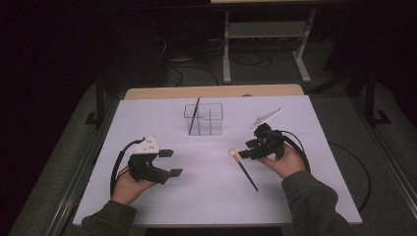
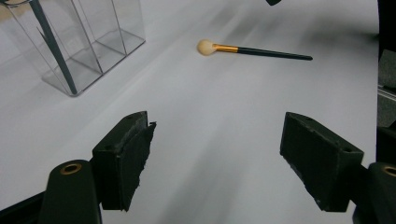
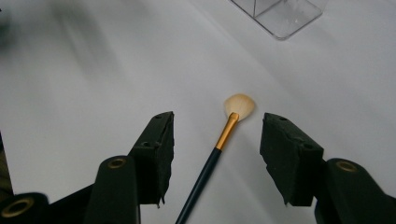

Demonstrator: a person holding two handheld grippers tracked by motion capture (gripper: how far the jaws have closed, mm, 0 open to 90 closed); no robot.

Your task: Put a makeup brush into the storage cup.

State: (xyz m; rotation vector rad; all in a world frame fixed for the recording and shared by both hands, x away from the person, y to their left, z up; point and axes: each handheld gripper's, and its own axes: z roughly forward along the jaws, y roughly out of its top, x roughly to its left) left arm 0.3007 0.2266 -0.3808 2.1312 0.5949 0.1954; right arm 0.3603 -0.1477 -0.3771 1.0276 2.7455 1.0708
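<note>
White table cover (image 1: 206, 196), two grippers, two brushes, one clear organizer. Left gripper (image 1: 171, 162) sits low on the left side, jaws spread wide, nothing between them. Right gripper (image 1: 242, 154) hangs over the makeup brush (image 1: 243, 170), jaws apart on either side of the gold ferrule; no pad touches it, so it isn't gripped. That brush lies flat on the cover right of centre: pale cream rounded bristle head, gold ferrule, thin dark handle running toward the person. Second brush (image 1: 194, 115) with a dark handle stands tilted in the left compartment of the clear organizer (image 1: 210, 120), which sits near the table's far middle.
</note>
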